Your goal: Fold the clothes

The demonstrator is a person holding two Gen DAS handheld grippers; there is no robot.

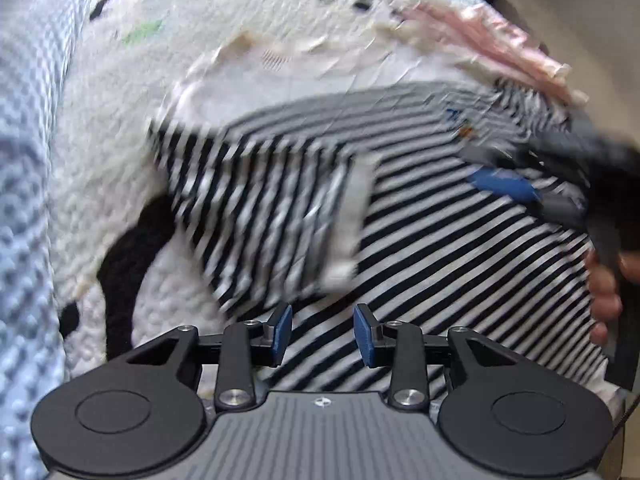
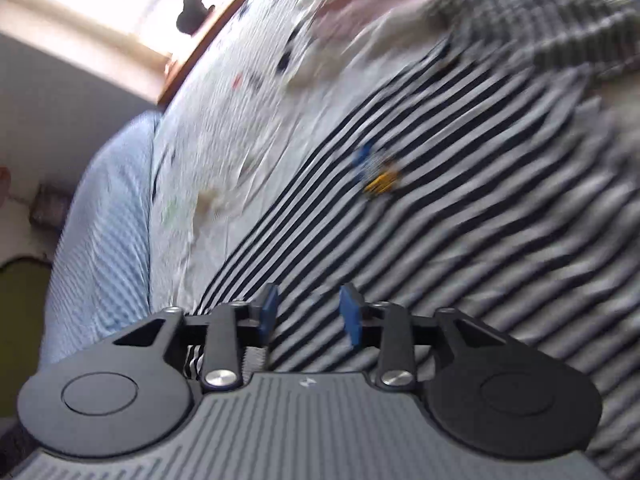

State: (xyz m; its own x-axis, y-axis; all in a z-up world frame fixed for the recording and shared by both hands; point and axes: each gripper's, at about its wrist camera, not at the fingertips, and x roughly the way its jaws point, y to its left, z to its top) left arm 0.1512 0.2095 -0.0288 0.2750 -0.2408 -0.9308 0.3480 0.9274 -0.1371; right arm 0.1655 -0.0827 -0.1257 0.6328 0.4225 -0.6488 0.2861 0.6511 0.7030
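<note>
A black-and-white striped shirt (image 1: 460, 248) lies spread across the frame's centre and right on a white, nubbly quilted bedspread (image 1: 224, 20), one sleeve folded over its body. The left gripper (image 1: 323, 330) hovers above it, blue pads apart and empty. The right gripper (image 2: 308, 314) likewise stands open, gripping nothing. A pale pink garment (image 1: 480, 40) lies crumpled upper right.

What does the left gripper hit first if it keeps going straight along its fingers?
Most likely the striped shirt: the open, empty left gripper points down at its flat body, near the folded sleeve. Blur leaves depth unclear.
</note>
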